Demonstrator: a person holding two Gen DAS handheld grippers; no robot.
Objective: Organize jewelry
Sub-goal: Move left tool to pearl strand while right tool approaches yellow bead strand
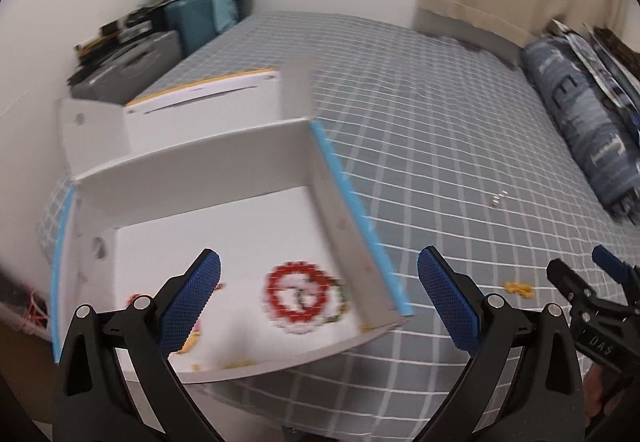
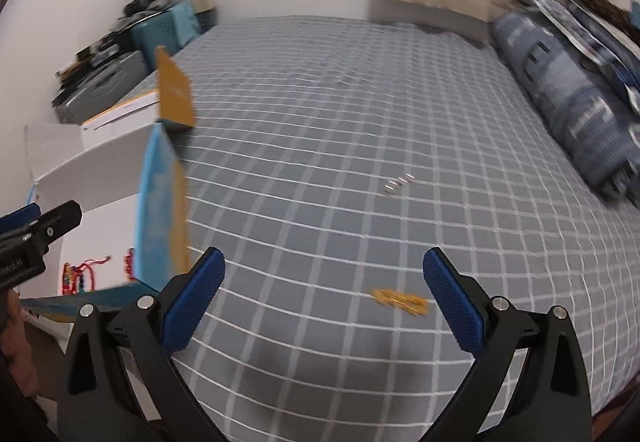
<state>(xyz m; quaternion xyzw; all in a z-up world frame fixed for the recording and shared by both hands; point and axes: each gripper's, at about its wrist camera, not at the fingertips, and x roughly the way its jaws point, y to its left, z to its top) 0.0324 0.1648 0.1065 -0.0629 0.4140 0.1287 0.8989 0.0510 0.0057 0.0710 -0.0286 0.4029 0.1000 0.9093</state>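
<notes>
Left gripper (image 1: 318, 302) poised over the white box (image 1: 208, 170) at the bed's left edge, fingers spread wide, gripping nothing; red beaded bracelet (image 1: 298, 296) lying inside the box. Right gripper (image 2: 324, 300) hovering above the checked bedspread (image 2: 360, 102), equally spread and empty, gold chain (image 2: 400, 299) near its right finger, silver rings (image 2: 398, 184) farther off.
</notes>
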